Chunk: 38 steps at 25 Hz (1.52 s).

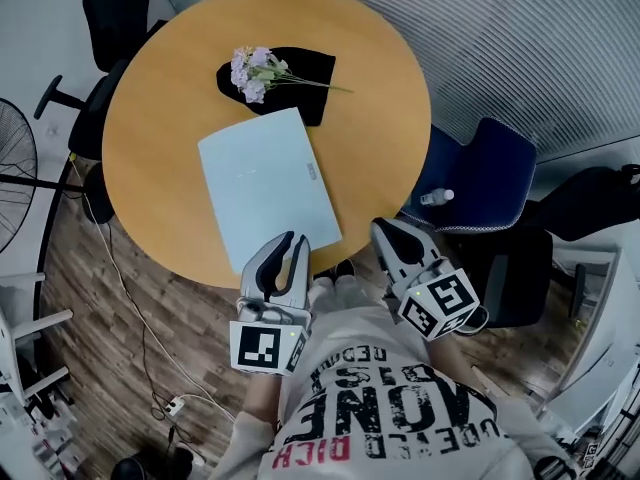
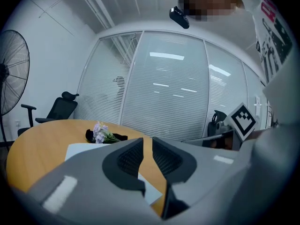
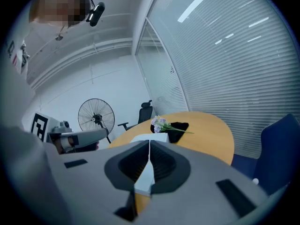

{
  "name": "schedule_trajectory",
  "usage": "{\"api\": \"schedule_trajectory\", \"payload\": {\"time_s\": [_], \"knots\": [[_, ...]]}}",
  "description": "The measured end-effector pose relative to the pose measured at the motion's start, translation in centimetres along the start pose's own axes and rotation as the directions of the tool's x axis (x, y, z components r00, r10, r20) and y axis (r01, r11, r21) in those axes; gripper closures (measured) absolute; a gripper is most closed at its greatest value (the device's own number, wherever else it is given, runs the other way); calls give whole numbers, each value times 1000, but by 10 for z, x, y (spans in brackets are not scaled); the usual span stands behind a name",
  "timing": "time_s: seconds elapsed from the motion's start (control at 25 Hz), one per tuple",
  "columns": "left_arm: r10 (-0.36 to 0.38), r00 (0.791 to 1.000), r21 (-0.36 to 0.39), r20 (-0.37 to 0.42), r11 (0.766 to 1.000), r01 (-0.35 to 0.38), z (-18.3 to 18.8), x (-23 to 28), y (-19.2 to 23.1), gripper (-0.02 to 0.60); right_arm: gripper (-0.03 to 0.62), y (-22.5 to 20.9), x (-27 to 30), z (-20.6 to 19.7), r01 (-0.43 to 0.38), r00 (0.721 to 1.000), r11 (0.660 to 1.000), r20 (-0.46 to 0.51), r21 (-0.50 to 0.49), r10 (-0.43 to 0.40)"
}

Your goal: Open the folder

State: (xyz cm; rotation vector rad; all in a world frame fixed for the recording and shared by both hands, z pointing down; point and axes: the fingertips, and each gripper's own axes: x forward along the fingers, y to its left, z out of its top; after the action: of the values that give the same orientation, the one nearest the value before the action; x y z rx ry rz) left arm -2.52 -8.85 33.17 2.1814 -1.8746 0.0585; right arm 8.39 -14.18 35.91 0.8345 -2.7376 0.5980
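A pale blue folder (image 1: 265, 183) lies closed and flat near the middle of the round wooden table (image 1: 160, 108). Both grippers hover at the table's near edge, just short of the folder's near corner. My left gripper (image 1: 295, 238) points at that corner with a narrow gap between its jaws and nothing in it; the folder (image 2: 79, 149) shows beyond its tips (image 2: 147, 142). My right gripper (image 1: 383, 228) sits to the right of the corner, off the table's edge. Its tips (image 3: 149, 142) meet, and the folder (image 3: 151, 137) lies ahead of them.
Purple flowers (image 1: 255, 71) lie on a black cloth (image 1: 305, 78) at the table's far side. A blue chair (image 1: 485, 173) with a small bottle (image 1: 437, 197) stands to the right, a black office chair (image 1: 115, 8) and a floor fan (image 1: 15, 173) to the left. Cables (image 1: 170, 403) trail on the floor.
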Motion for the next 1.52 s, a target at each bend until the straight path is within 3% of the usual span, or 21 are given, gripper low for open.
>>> {"api": "schedule_trajectory", "payload": {"time_s": [0.12, 0.28, 0.48, 0.6, 0.84, 1.04, 1.16, 1.28, 1.52], "knots": [[6, 998, 44, -60, 999, -4, -20, 8, 1, 497, 580, -7, 11, -19, -22, 998, 1000, -53, 17, 23], [-7, 980, 141, -198, 989, 35, -53, 21, -7, 472, 580, -11, 27, -44, -53, 992, 998, -110, 42, 58], [-55, 963, 195, -266, 975, 109, -88, 35, -19, 462, 580, -20, 44, -73, -49, 988, 995, -143, 83, 60], [-93, 937, 184, -338, 969, 163, -114, 35, -26, 448, 580, -18, 49, -94, -51, 982, 992, -174, 115, 70], [-121, 893, 242, -433, 939, 245, -146, 43, -36, 413, 580, -19, 59, -115, -66, 978, 987, -188, 146, 93], [-100, 866, 285, -489, 921, 267, -166, 43, -34, 400, 580, -19, 66, -122, -71, 977, 985, -187, 155, 100], [-55, 854, 360, -518, 891, 276, -173, 45, -30, 394, 580, -21, 68, -127, -64, 977, 986, -192, 156, 94], [-13, 840, 449, -542, 841, 303, -182, 49, -28, 394, 580, -25, 70, -135, -50, 976, 985, -201, 166, 83], [44, 810, 553, -585, 752, 358, -190, 54, -29, 393, 580, -24, 70, -143, -43, 973, 983, -216, 177, 81]]}}
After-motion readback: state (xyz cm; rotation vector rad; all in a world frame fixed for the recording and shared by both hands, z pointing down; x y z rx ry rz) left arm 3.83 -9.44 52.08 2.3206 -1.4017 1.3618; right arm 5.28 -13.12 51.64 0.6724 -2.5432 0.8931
